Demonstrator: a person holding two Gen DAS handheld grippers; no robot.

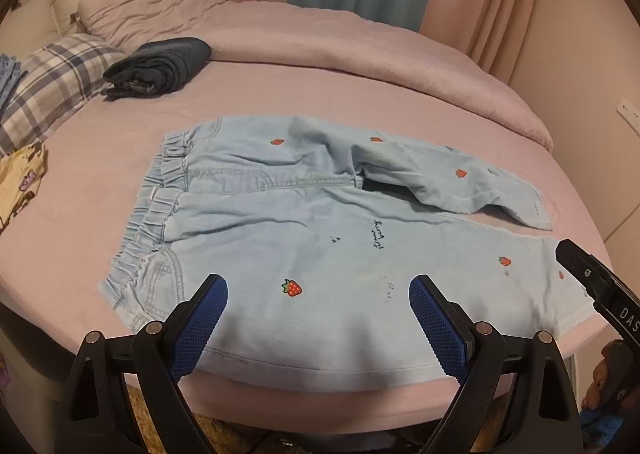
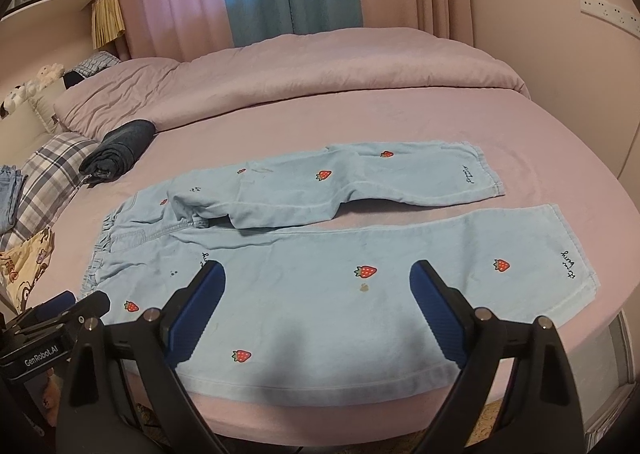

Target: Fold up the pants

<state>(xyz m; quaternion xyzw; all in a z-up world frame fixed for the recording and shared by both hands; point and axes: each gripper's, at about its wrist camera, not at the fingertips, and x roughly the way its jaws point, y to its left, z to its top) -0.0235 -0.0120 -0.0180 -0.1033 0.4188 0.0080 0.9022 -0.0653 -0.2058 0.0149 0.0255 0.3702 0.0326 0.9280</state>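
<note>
Pale-blue denim pants [image 1: 304, 238], printed with small strawberries, are shown spread flat on a pink-sheeted bed [image 1: 360, 86], near its front edge. Left to right, the garment is laid out as follows: the elasticated waistband [image 1: 160, 206] lies at the left, the seat and crotch in the middle, and the two legs run off to the right, so that the long axis is set crosswise to both cameras. The near leg [image 2: 400, 278] lies straight along the bed's front edge; the far leg [image 2: 360, 182] is angled away from it and rumpled where it joins the seat, with bare sheet visible between the two hems.

The left gripper [image 1: 318, 290] is held just in front of the garment's near edge, towards the waistband end, its jaws spread wide and nothing held between them. The right gripper [image 2: 318, 278] is held likewise over the near leg, further towards the hem [image 2: 576, 266], also spread and empty. Each end of the pants is thus nearer to one gripper: waistband to the left, hems to the right. No fold is judged to have been made yet. A leg-over-leg fold would likely be carried across the long axis, away from the grippers or towards them.

A dark folded garment [image 1: 160, 66] and a plaid pillow [image 1: 52, 90] lie well apart, at far left.
</note>
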